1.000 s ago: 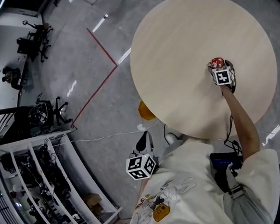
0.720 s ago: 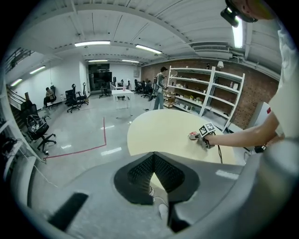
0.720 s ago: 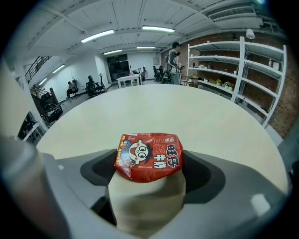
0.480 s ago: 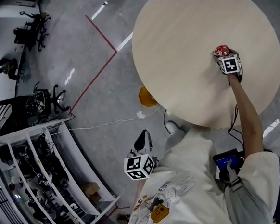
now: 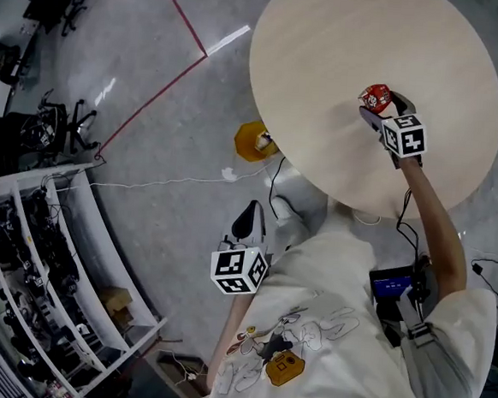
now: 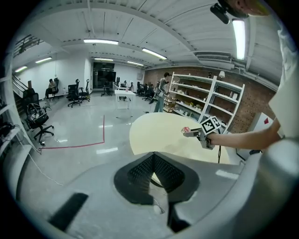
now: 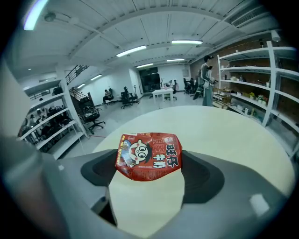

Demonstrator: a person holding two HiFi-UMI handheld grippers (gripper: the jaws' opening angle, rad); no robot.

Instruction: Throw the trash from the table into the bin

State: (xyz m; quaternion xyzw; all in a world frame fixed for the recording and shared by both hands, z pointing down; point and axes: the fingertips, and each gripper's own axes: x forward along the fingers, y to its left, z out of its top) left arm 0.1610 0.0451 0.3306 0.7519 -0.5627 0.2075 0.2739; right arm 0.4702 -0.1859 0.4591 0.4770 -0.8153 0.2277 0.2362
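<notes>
A red snack packet [image 5: 376,97] with a cartoon face hangs a little above the round pale table [image 5: 347,38]. My right gripper [image 5: 379,110] is shut on it. In the right gripper view the packet [image 7: 148,161] sits pinched between the two dark jaws, with the table [image 7: 229,135] below. My left gripper [image 5: 250,213] hangs low beside the person's body, off the table, with its jaws together and nothing in them. From the left gripper [image 6: 152,158] view I see the right gripper [image 6: 190,133] and the packet [image 6: 186,130] over the table [image 6: 149,135].
An orange bin-like container [image 5: 255,141] stands on the grey floor by the table's near-left edge, with white cable [image 5: 164,181] trailing past it. White shelving [image 5: 27,288] full of gear fills the lower left. A red floor line [image 5: 145,100] runs off to the upper left.
The right gripper has risen with the red packet, off the tabletop and slightly toward the table's near edge. The left gripper stays low at the person's side.
</notes>
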